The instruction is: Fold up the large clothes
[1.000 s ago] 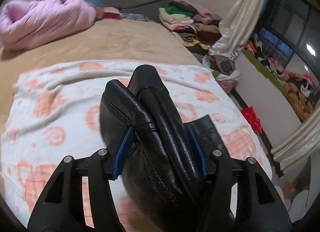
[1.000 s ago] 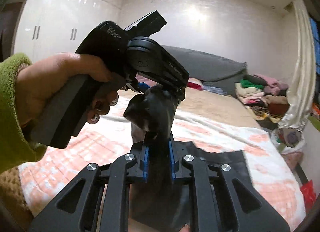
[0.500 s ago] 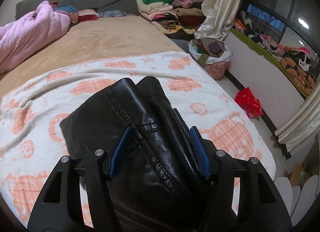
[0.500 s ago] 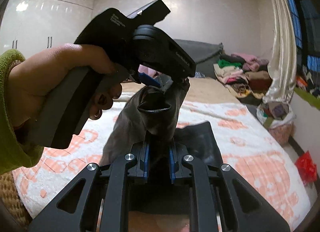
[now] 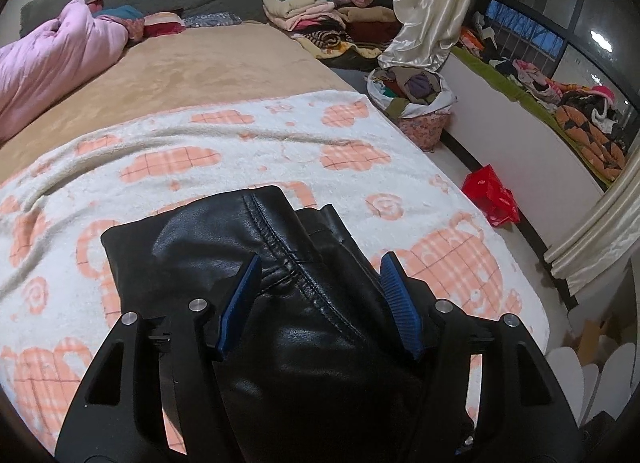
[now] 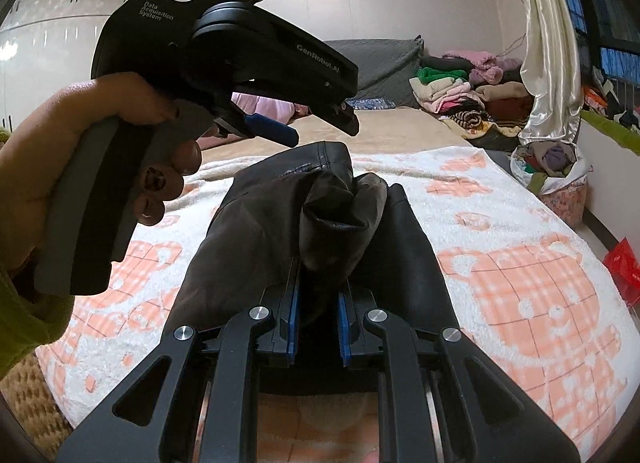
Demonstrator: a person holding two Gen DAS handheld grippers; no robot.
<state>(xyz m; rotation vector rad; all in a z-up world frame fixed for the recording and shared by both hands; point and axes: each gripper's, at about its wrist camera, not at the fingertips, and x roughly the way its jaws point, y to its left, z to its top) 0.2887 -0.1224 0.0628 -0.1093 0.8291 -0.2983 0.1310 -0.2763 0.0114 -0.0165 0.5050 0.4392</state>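
A black leather garment (image 5: 224,259) lies partly folded on a white blanket with orange checks (image 5: 180,167) on the bed. My left gripper (image 5: 320,299) hovers over it with its blue pads wide apart, holding nothing; in the right wrist view it (image 6: 320,123) hangs just above the garment's raised fold (image 6: 316,171). My right gripper (image 6: 318,327) is shut on a bunched fold of the leather (image 6: 336,235) near the near end of the garment.
A pink duvet (image 5: 52,63) lies at the bed's far left. Stacked folded clothes (image 5: 316,11) sit at the far end. A laundry basket (image 5: 416,103) and a red bag (image 5: 492,195) stand on the floor to the right, by the curtain (image 5: 432,3).
My left gripper has opened and let go of the leather fold, which dropped onto the blanket. My right gripper has kept its grip and lowered the garment.
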